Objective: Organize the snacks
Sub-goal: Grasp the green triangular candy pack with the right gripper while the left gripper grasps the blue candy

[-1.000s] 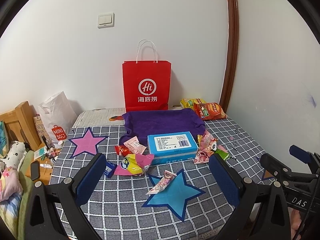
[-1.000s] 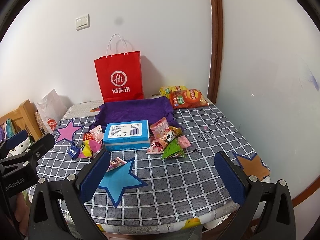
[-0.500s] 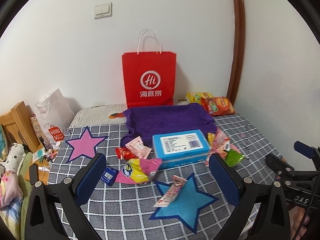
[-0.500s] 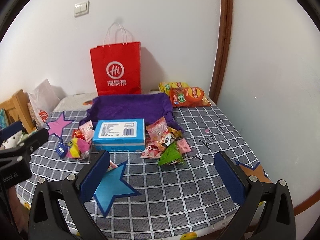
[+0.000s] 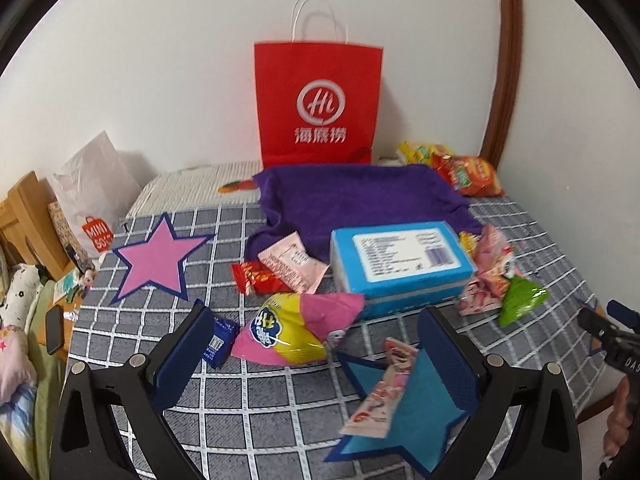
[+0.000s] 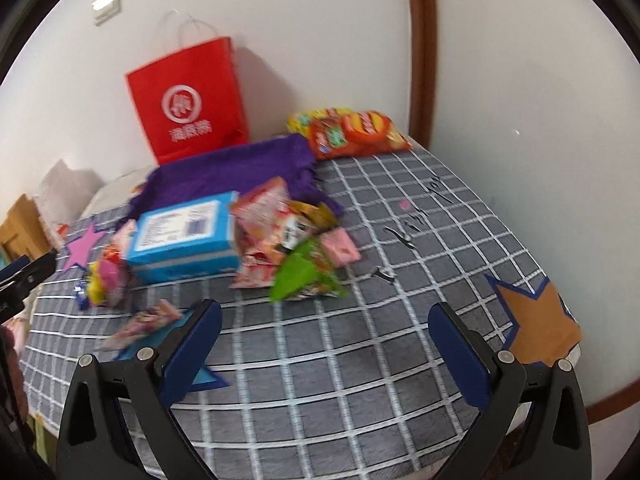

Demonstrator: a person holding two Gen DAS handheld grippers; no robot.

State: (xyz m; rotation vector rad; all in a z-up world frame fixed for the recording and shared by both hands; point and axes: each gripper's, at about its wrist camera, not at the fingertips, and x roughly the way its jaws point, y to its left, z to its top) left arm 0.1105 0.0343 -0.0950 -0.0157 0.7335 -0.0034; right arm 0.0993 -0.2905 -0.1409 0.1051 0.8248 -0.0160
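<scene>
Snack packets lie around a blue box (image 5: 400, 264) on a grey checked table (image 5: 240, 420). My left gripper (image 5: 316, 356) is open and empty, low over the table, with a pink-and-yellow packet (image 5: 288, 332) between its fingers and a pink wrapper (image 5: 384, 392) on the blue star (image 5: 416, 420). My right gripper (image 6: 326, 352) is open and empty above bare cloth, in front of a green packet (image 6: 300, 276) and pink packets (image 6: 268, 216). The blue box (image 6: 188, 236) also shows in the right wrist view.
A red paper bag (image 5: 318, 104) stands against the back wall behind a purple cloth (image 5: 360, 196). Orange and yellow chip bags (image 6: 352, 132) lie in the back corner. A pink star (image 5: 156, 256) and a brown star (image 6: 536, 320) mark the table. A white bag (image 5: 92, 196) stands left.
Both grippers have moved forward and lower toward the snacks. The right view has tilted and swung to the right.
</scene>
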